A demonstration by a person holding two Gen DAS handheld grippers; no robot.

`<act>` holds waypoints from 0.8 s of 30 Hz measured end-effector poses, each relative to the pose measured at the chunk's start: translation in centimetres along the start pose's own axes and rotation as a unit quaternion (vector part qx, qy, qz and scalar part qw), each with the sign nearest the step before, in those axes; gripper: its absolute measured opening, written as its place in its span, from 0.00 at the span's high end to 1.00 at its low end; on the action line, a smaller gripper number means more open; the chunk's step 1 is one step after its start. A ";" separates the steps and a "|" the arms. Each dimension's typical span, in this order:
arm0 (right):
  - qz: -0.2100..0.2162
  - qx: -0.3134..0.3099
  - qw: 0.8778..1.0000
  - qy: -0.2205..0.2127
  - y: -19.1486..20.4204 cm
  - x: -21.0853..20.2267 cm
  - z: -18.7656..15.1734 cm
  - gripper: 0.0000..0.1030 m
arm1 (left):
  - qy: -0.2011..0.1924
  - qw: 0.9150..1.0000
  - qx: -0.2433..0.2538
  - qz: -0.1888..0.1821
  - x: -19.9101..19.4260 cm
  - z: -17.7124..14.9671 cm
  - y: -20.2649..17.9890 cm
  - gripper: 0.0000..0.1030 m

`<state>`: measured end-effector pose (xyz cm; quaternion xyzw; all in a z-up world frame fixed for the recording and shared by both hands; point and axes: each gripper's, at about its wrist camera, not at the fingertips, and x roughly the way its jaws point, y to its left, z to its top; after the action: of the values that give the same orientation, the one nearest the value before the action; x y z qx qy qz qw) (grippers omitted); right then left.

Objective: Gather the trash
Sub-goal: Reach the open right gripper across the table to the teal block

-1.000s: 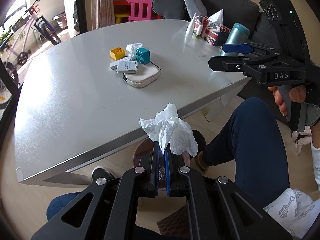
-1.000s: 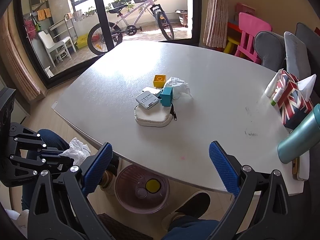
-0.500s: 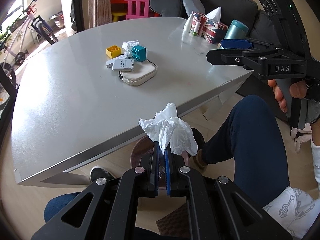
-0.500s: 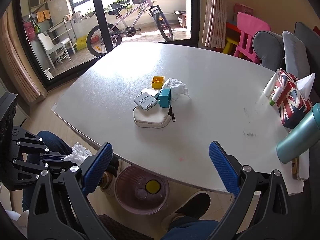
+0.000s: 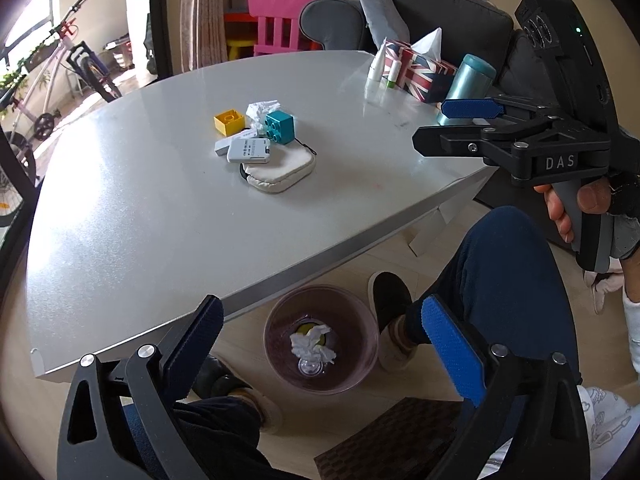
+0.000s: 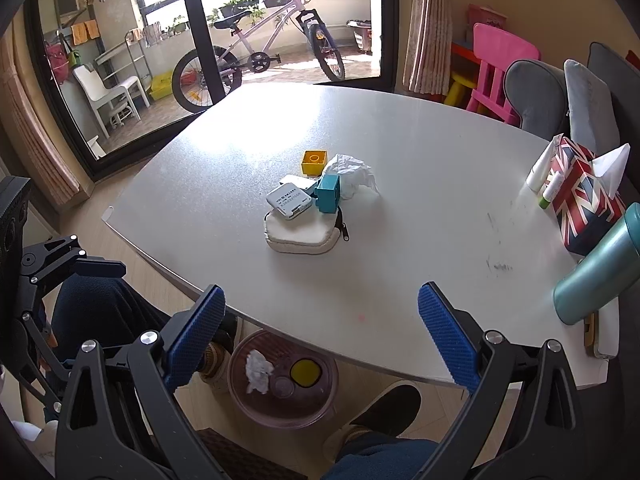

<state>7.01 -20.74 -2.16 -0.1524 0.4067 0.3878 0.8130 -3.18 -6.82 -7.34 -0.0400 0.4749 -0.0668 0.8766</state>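
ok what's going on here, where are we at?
A person is clearing trash with two handheld grippers. The left gripper hangs with jaws open over the bin on the floor under the table edge, and a crumpled tissue lies inside the bin. The right gripper is open and empty, pointed at the table. One more crumpled tissue sits on the table beside the teal block, not yet collected.

Home living room; sofa [image 5: 440, 4], pink child's chair [image 6: 500, 68], bicycle [image 6: 260, 52]
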 end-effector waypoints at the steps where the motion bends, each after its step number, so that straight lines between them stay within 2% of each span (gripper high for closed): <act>1: 0.000 0.000 1.000 0.000 0.0 0.0 -0.1 0.07 | 0.000 1.000 0.000 0.003 0.0 0.1 0.1 0.07; 24: 0.004 -0.008 1.000 0.003 0.6 0.4 0.1 0.06 | -0.029 0.998 -0.024 0.055 -1.4 1.6 3.3 0.07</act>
<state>6.73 -20.08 -2.33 -0.1585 0.4069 0.3933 0.8091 -2.38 -3.37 -5.74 -0.0364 0.4519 -0.0056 0.8913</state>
